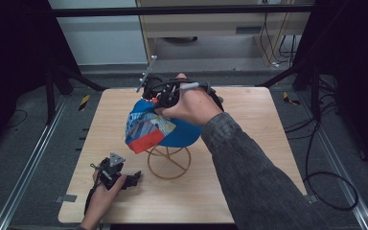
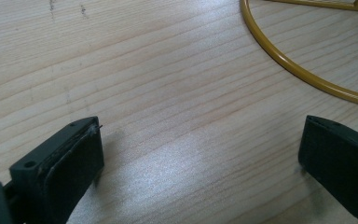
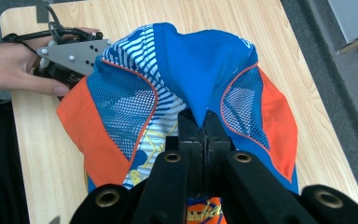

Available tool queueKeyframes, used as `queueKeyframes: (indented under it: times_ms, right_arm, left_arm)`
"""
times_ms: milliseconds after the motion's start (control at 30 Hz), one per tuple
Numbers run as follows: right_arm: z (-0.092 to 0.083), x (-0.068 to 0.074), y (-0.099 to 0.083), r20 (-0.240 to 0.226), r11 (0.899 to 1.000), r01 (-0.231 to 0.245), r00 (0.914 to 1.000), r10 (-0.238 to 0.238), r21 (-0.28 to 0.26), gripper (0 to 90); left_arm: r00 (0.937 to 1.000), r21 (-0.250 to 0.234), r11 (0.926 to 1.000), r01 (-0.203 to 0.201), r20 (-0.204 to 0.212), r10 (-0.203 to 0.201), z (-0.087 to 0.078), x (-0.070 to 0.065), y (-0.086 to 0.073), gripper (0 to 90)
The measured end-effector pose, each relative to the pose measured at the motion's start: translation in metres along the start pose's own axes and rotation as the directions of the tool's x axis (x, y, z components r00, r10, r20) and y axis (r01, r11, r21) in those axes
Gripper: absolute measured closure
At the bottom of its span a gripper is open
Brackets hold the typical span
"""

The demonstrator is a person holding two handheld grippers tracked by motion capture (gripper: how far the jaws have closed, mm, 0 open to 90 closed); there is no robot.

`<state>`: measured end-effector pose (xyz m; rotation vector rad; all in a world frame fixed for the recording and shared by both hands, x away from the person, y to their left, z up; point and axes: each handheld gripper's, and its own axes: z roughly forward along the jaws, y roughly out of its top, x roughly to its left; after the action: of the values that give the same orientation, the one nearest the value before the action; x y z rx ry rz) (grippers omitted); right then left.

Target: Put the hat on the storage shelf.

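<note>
We have the cap pinched at its crown: the right gripper has its jaws pressed together on a fold of the blue cloth, which rises into a small peak just ahead of them. Gripping at the top lets the rest of the cap hang evenly, orange side panels and mesh spreading down to either side of the jaws, so it keeps a domed shape instead of collapsing. In the high view the cap sits under our right gripper and directly above the yellow wire stand, whose ring base lies on the table. We cannot tell whether the cap already rests on the stand's top or hangs just clear of it, since the cloth hides that point. Held centred over the stand this way, we judge the cap is being set on it or lifted off it.

Our left gripper lies low on the table, well apart from the cap, toward the near edge. Its jaws stand wide apart with bare wood between them, and an arc of the stand's ring lies just beyond. We judge it is parked there, out of the cap's way yet near enough to steady the base if it tips.
</note>
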<state>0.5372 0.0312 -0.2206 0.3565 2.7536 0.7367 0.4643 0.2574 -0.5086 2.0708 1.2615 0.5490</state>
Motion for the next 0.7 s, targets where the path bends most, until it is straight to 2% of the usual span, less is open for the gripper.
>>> queueKeyframes:
  times_ms: [500, 700]
  right_arm:
    - [0.0019, -0.0006, -0.0056, -0.016, 1.000, -0.003, 0.9999, 0.002, -0.010, 81.4]
    - [-0.0003, -0.0002, -0.0071, -0.014, 1.000, -0.017, 0.9998, 0.017, -0.020, 74.6]
  left_arm:
    - [1.0000, 0.000, 1.0000, 0.000, 0.000, 0.000, 0.0000, 0.0000, 0.0000, 0.0]
    - [1.0000, 0.000, 1.0000, 0.000, 0.000, 0.000, 0.0000, 0.0000, 0.0000, 0.0]
